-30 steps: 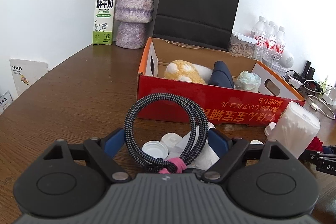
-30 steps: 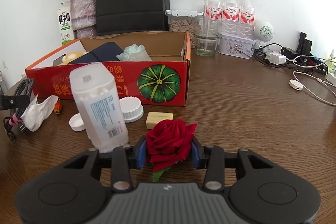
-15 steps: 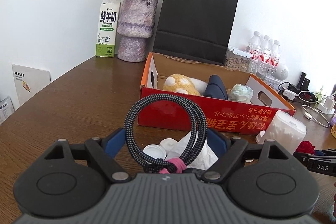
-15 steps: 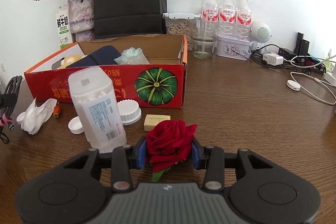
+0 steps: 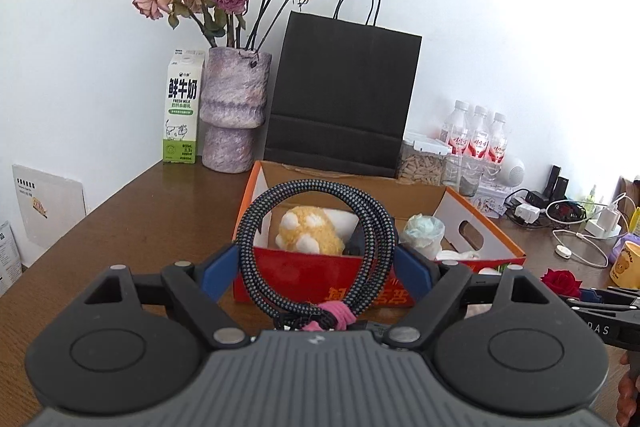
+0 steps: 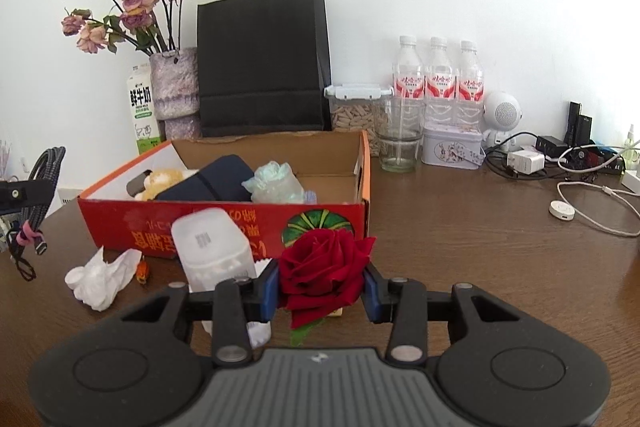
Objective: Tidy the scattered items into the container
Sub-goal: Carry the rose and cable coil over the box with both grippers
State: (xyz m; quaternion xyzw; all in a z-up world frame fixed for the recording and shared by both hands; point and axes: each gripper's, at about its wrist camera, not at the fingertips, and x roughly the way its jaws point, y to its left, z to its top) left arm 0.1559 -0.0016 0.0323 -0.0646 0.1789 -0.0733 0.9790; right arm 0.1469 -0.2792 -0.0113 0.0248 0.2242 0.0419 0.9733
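Braided cable (image 5: 316, 247), coiled into a loop and bound at the bottom with a pink tie (image 5: 332, 319), stands upright at the centre of the left wrist view, its ring facing the camera. The left tongs (image 5: 316, 267) grasp it, one blue pad against each side of the coil. Behind it, in the middle of the frame, sits the red cardboard box (image 5: 304, 275); its front carries large orange characters, printed upside down and half covered by the cable, so they cannot be read. Through the loop a yellow plush paw (image 5: 308, 233) shows inside the box.

In the right wrist view the right tongs (image 6: 320, 287) are clenched on a red rose (image 6: 322, 267) at lower centre, the bloom turned up and toward the box, a green leaf hanging below. The box front there shows a pumpkin picture (image 6: 320, 223), partly hidden by the rose. A white plastic tub (image 6: 212, 251) stands blurred just left of the rose; its barcode label is too soft to read. Crumpled tissue (image 6: 100, 277) lies on the tabletop (image 6: 480, 247) at lower left.

At upper left of the left view a milk carton (image 5: 182, 107) reads "FRESH MILK" under three Chinese characters. At the right edge of that view the other tool shows the letters "DAS", cut off by the left tool's body.
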